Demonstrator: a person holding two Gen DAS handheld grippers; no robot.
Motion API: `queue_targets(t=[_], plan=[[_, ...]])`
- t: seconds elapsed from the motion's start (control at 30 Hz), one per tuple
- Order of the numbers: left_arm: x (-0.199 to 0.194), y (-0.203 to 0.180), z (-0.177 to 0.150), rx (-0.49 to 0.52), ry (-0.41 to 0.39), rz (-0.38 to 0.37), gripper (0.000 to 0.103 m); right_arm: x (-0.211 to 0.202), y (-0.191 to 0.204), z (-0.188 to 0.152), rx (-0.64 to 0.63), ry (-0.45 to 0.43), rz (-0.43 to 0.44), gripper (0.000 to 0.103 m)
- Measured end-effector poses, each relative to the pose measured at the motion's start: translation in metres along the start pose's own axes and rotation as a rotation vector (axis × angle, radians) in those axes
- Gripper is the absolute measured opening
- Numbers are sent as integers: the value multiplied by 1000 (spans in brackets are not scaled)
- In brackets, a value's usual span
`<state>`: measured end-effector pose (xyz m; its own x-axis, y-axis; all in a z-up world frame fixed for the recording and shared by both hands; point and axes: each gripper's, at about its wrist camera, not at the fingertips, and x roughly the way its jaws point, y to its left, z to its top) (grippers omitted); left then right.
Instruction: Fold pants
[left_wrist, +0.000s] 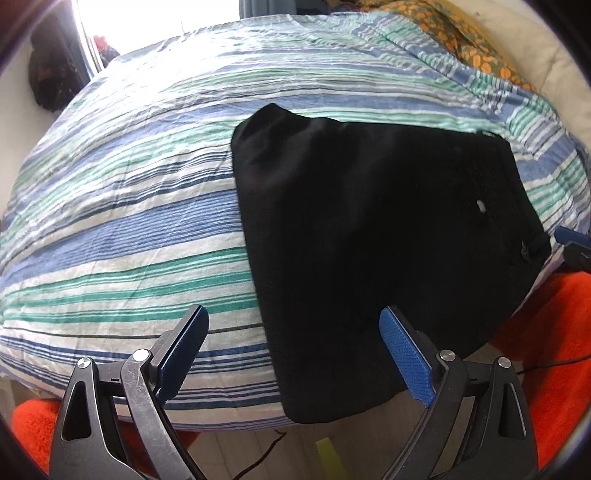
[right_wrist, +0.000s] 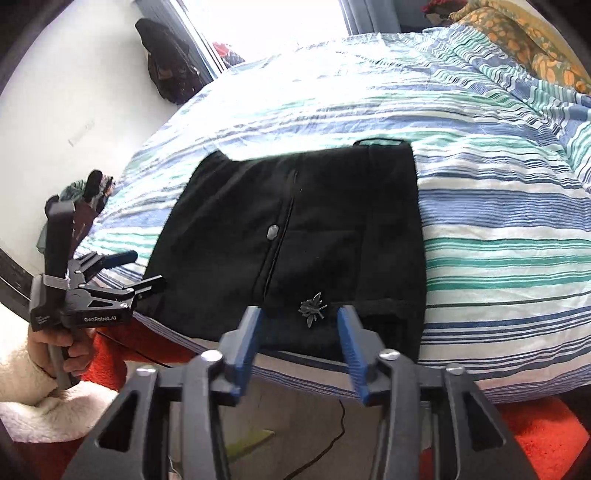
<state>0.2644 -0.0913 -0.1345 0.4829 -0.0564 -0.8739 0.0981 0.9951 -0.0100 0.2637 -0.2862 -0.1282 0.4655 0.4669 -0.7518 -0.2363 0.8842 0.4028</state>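
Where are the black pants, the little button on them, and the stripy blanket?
pants (right_wrist: 229, 236), right wrist view, on the flat black cloth.
button (right_wrist: 272, 232), right wrist view, on its grey middle.
blanket (left_wrist: 122, 192), left wrist view, on a blue stripe.

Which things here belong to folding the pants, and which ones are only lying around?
For the job:
- black pants, lying on the bed
- left gripper, jaws open
- right gripper, jaws open
- striped bedcover, the work surface

Just lying about:
- orange patterned blanket
- orange rug
- dark bag near the window
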Motion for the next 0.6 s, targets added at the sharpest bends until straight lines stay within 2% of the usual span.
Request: queue_targets(t=[0.03,0.13,0.2,0.27,0.43,0.53,0.57,0.6], plan=[[2,12,1,-41,13,-28,95,-6,-7,1,2,-15,4,75],[9,34,-1,-147,48,-116,94,-4,-24,3,26,35,27,75],[12,37,-3,-172,63,-204,94,2,-34,1,56,53,69,75],[18,32,-3,-162,79,-261,94,14,-46,2,94,74,96,75],[45,10,3,-99,164,-282,97,59,-76,16,201,185,155,75],[52,2,8,-99,197,-286,100,81,-86,19,253,225,190,76],[49,-1,10,-102,197,-287,97,86,-88,18,274,236,224,79],[45,-4,12,-98,190,-266,80,90,-88,18,286,254,250,75]])
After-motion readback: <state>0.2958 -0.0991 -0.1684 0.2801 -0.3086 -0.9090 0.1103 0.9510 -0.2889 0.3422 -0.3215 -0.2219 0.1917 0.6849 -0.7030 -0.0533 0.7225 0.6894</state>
